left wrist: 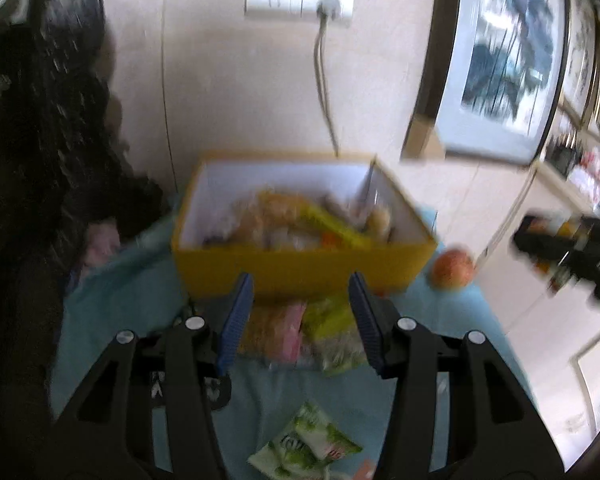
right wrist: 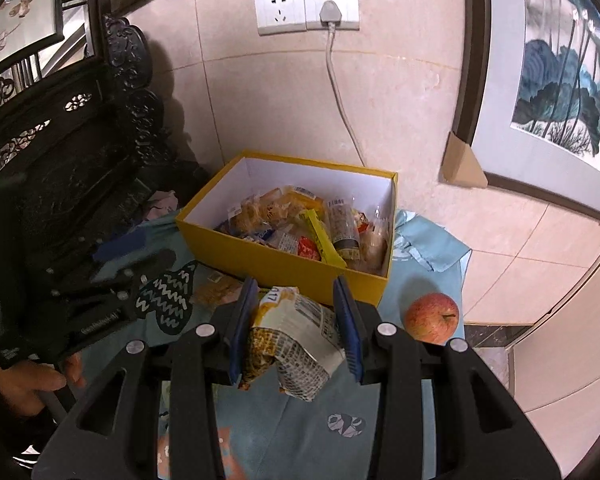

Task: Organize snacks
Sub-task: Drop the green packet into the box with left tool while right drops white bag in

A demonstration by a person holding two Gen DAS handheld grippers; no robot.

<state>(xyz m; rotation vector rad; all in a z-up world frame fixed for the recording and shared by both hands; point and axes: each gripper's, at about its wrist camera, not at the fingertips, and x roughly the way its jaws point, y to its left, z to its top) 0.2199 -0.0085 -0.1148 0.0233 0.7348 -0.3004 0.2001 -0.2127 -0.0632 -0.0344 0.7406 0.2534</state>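
A yellow box (right wrist: pixel 284 266) with a white inside stands on a light blue cloth (right wrist: pixel 380 392) and holds several wrapped snacks (right wrist: pixel 300 224). My right gripper (right wrist: pixel 294 320) is shut on a white and yellow snack packet (right wrist: pixel 296 344), just in front of the box. The left wrist view is blurred. There the left gripper (left wrist: pixel 302 316) stands open before the box (left wrist: pixel 300 270), over a pink-orange packet (left wrist: pixel 276 332) and a yellow-green packet (left wrist: pixel 332 328) lying on the cloth. In the right wrist view the left gripper (right wrist: pixel 128 264) shows at the left, with nothing between its fingers.
A red apple (right wrist: pixel 432 318) lies on the cloth right of the box. A green packet (left wrist: pixel 304 444) lies nearer on the cloth. A dark carved chair (right wrist: pixel 80 140) stands at the left. A plugged cable (right wrist: pixel 340 92) and a framed painting (right wrist: pixel 560 92) are against the wall.
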